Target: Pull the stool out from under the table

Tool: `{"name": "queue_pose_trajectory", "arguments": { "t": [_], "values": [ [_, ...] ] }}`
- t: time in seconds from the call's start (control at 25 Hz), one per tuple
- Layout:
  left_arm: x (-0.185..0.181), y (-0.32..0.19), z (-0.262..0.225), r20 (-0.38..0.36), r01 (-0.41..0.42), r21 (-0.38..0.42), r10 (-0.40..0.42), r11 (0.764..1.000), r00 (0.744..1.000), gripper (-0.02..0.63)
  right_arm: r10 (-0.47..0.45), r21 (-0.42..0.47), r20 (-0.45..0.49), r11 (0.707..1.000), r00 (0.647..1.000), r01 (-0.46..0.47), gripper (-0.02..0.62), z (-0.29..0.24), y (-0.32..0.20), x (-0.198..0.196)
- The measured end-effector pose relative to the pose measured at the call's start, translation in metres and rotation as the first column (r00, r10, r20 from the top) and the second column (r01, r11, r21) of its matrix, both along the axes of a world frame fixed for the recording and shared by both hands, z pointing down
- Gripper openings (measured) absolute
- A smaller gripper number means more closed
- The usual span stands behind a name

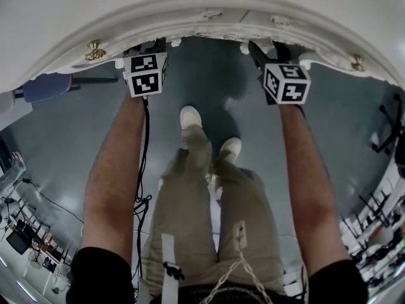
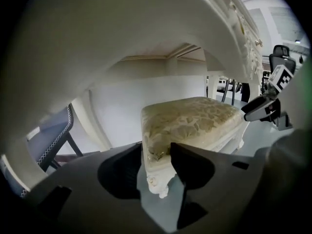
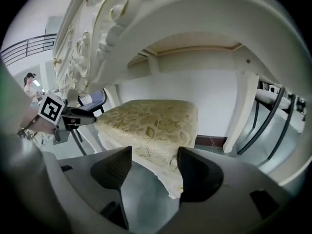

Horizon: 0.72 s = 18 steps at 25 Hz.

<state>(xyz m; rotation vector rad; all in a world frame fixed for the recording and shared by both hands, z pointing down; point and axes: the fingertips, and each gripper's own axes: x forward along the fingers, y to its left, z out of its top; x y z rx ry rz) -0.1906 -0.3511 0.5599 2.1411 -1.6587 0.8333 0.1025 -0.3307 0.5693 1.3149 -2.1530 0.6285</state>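
Sitting under the white carved desk (image 2: 122, 33), the gold-patterned cushioned stool (image 2: 190, 118) stands just ahead of both grippers, with one near corner between the parted jaws of the left gripper (image 2: 156, 149) and the other corner between the parted jaws of the right gripper (image 3: 155, 154), neither clamped on it.
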Motion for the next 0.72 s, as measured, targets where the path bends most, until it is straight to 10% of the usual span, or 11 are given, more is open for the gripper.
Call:
{"name": "queue_pose_trajectory", "arguments": {
  "t": [0.36, 0.72],
  "values": [
    [0.021, 0.008, 0.011, 0.065, -0.089, -0.002, 0.089, 0.996, 0.994, 0.035, -0.122, -0.103, -0.031, 0.988, 0.992, 0.118, 0.267, 0.011, 0.057, -0.017],
    [-0.007, -0.004, 0.004, -0.006, -0.043, 0.037, 0.044, 0.998, 0.999, 0.243, -0.022, -0.013, -0.120, 1.000, 0.993, 0.021, 0.299, 0.011, 0.011, 0.014]
  ]
}}
